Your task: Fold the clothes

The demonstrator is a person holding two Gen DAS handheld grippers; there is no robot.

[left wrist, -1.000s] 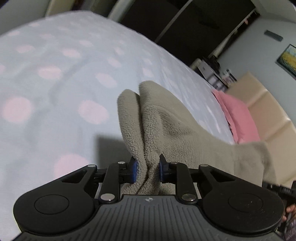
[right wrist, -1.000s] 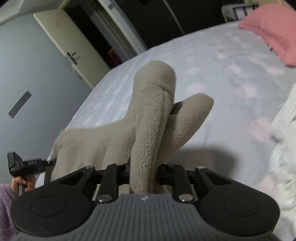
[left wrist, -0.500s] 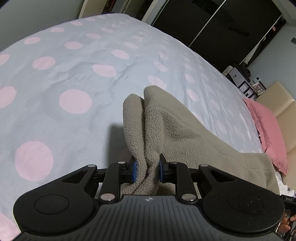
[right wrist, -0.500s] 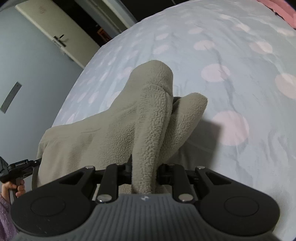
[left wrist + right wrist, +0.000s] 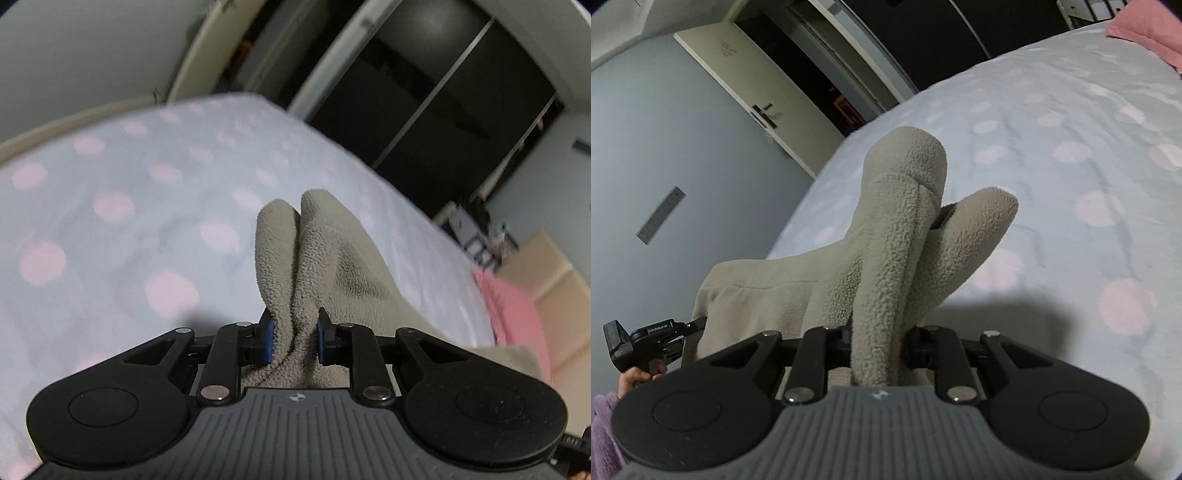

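A beige fleece garment (image 5: 332,266) hangs stretched between both grippers above the bed. My left gripper (image 5: 293,338) is shut on one bunched edge of it, the fabric bulging up past the blue pads. My right gripper (image 5: 877,345) is shut on the opposite edge, where two thick folds of the fleece garment (image 5: 886,229) stick up between the fingers. In the right wrist view the left gripper (image 5: 646,338) shows at the far left, held by a hand with a purple sleeve (image 5: 602,424).
A bed (image 5: 110,229) with a pale blue cover with pink dots lies beneath. A pink pillow (image 5: 513,317) lies at its head beside a beige headboard (image 5: 554,280). Dark sliding wardrobe doors (image 5: 424,96) and a cream door (image 5: 757,88) stand behind.
Both grippers have tilted up and lifted with the fleece held. The views now take in the walls and doors instead of mostly bed, and the left wrist view is motion-blurred.
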